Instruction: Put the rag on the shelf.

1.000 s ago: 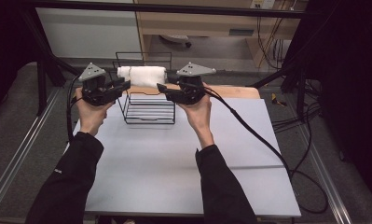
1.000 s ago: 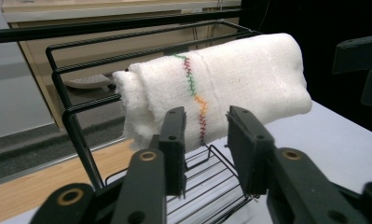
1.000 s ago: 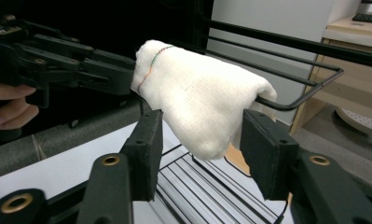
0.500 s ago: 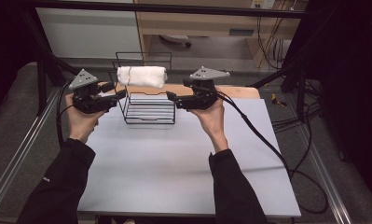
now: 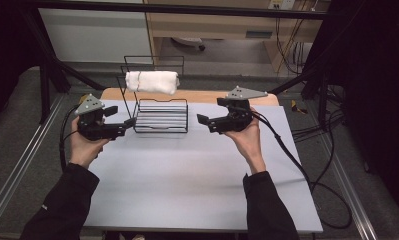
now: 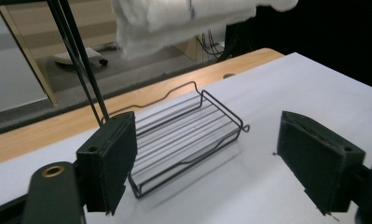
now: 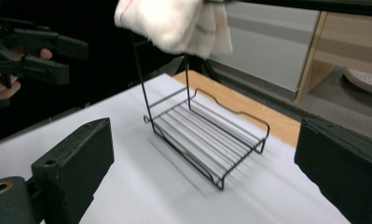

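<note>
Bare white table [image 5: 187,185] left free in front, wire rack [image 5: 162,116] standing centre-rear, its upright frame blocked above by draped white towel [image 5: 152,81]

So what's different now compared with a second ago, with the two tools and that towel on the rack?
Both tools have drawn apart and back from the wire rack: the left tool toward the left, the right tool toward the right. Their jaws have just been opening, with nothing between them. The white towel still hangs over the rack's top bar, and the rack stands where it was.
</note>
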A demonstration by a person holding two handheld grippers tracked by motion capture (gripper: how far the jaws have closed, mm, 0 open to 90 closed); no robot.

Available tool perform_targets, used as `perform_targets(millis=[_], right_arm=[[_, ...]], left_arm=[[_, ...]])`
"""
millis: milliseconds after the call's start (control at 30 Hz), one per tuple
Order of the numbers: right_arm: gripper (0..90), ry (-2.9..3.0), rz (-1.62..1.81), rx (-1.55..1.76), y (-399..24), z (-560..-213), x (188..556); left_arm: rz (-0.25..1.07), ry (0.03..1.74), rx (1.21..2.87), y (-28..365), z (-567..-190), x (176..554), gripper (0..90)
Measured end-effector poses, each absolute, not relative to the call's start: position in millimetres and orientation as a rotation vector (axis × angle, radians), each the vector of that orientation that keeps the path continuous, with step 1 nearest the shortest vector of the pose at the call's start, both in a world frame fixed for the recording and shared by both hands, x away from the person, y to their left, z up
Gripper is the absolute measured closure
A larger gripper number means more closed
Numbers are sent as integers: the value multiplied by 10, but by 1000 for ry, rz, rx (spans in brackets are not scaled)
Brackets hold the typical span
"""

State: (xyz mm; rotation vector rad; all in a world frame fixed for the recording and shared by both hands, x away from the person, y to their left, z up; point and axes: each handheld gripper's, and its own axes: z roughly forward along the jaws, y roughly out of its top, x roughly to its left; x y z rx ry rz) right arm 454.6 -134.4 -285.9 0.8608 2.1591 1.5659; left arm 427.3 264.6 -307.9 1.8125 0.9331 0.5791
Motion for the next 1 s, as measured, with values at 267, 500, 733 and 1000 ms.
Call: perform_targets(millis=[267,500,733,1000], right_arm=[[24,2202,1523,890,-1641,-3143,4407],[11,2221,1512,935,-1874,-3397,4286],[4,2237,1516,985,-2086,-3683,4145],[4,2285,1501,1058,-2332,-4048,4006]], left_arm=[[544,927,1855,2657,-3420,4147,76],[506,922,1877,2685,-3708,4038,63],[485,921,1912,2745,-3927,3930,65],[475,923,1938,2829,-4071,3843,81]])
